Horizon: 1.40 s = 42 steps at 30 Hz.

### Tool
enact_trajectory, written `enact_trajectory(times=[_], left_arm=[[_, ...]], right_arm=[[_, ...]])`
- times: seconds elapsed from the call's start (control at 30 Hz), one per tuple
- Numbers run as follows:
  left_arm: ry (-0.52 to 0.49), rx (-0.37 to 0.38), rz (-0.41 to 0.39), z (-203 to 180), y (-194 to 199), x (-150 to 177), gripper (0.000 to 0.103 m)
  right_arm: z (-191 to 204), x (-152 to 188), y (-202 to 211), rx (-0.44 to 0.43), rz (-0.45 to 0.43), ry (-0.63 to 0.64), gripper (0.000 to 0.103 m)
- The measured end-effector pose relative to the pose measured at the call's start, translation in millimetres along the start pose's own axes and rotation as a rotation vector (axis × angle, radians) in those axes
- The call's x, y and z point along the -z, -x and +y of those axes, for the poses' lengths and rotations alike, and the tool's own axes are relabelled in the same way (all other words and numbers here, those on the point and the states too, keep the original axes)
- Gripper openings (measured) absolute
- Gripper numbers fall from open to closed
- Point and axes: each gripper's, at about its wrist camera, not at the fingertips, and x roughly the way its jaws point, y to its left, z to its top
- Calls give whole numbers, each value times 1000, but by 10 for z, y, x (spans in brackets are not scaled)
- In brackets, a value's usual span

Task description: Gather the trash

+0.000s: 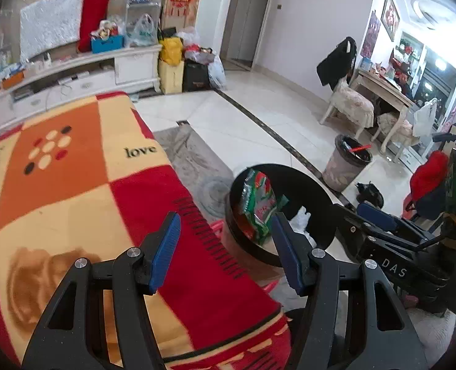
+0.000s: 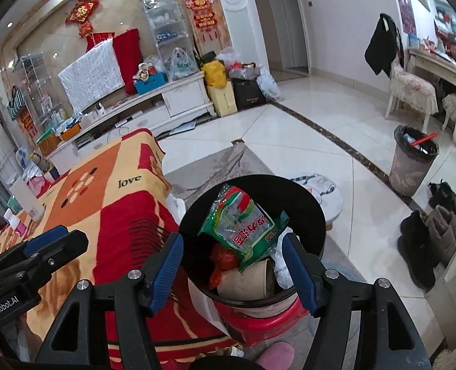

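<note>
**Both grippers empty above a filling bin**

While the right gripper (image 2: 232, 273) hangs directly over the black-lined bin (image 2: 315, 215), its blue-padded fingers (image 2: 166, 268) stand spread with nothing pinched between them; the trash seen in the gap lies lower down, inside the bin, not in the grip. No earlier frame lets me say how it came to rest there. The left gripper (image 1: 225, 254) is likewise spread and empty, poised over the edge of the blanket-covered table (image 1: 74, 185), just beside the bin, probably kept clear so the other hand has room above the opening.

Inside the bin a green snack wrapper (image 2: 243, 225) sits on top, tilted against the liner, with a red crumpled piece (image 2: 225, 259), a tan paper cup (image 2: 252, 277) lying on its side and some white plastic (image 2: 282, 265) beneath and beside it. The bin appears to rest on a red stool (image 2: 265, 317), which would raise its mouth near table height for easy dropping.

Farther off, on the tiled floor, a second wastebasket (image 2: 409, 166) stands near the chairs with a red stick poking out, and dark boots (image 2: 419, 246) sit by the wall. Judging by the bare blanket in view, most of the visible collecting looks done, though the far end of the table is partly hidden
</note>
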Motion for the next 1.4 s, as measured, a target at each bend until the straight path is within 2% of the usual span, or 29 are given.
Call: enact_trajectory(times=[0.17,0.4,0.47,0.5,0.8,1.4], left_arm=[[-12,-24,-53,26,153,5,60],[-9,-27,-87,81,268,18,60],[-10,-28,-98,90,290,16,60],[-10,-28,-102,77,307,19,60],[-11,-37,-117,89,333,32,60],[-11,-49,-137,104,382,44,60]], right_arm=[[120,-1,81,28,-27,44,64],[232,10,170,35,-52,70,65],[245,13,183,36,-55,75,76],[249,12,190,35,-59,75,77],[335,-10,289,31,-92,85,77],[418,-38,281,27,-87,88,78]])
